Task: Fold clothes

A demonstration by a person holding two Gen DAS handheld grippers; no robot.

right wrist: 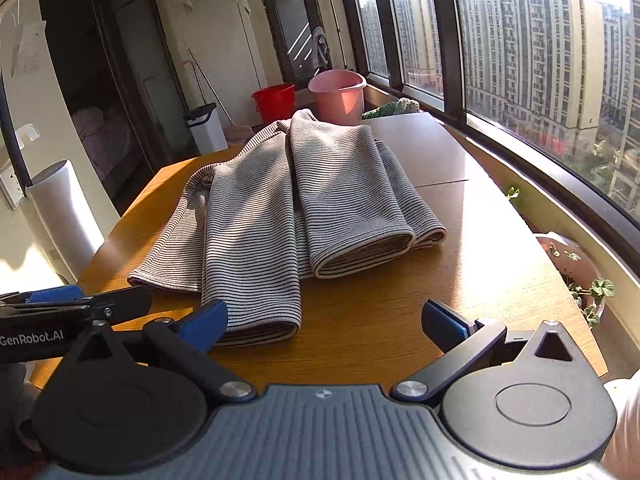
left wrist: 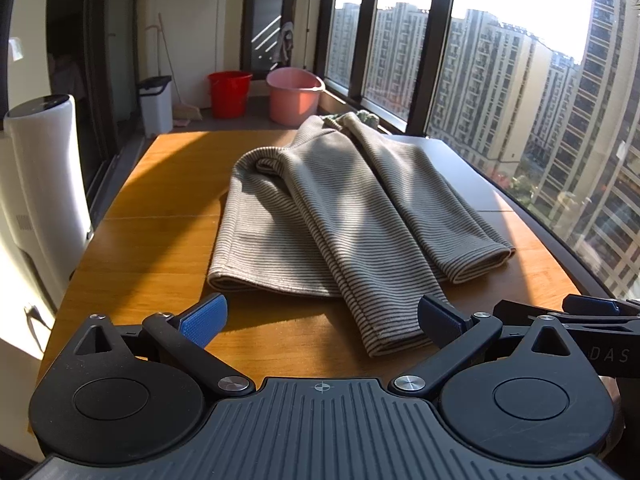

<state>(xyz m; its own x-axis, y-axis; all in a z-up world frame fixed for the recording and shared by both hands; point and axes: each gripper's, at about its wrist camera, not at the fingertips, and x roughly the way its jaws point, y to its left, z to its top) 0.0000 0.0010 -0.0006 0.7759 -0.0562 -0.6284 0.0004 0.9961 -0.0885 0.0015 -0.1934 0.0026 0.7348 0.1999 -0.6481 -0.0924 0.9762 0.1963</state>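
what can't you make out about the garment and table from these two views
- Garment type: folded over itself in both views, so its neckline and front are hidden.
- Green knit item: mostly behind the garment in the left wrist view, small and far in the right.
- Table near edge: covered by the left gripper and the right gripper bodies.
- Table's far end: hidden behind the garment in both views.

High-rise home balcony: buckets (left wrist: 230, 93), broom (left wrist: 176, 76), wooden table (left wrist: 160, 184), tower-block windows (left wrist: 500, 92).

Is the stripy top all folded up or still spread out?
Partly folded. The stripy top lies on the wooden table with both sleeves laid over its body, but it is still long, not a small pile.
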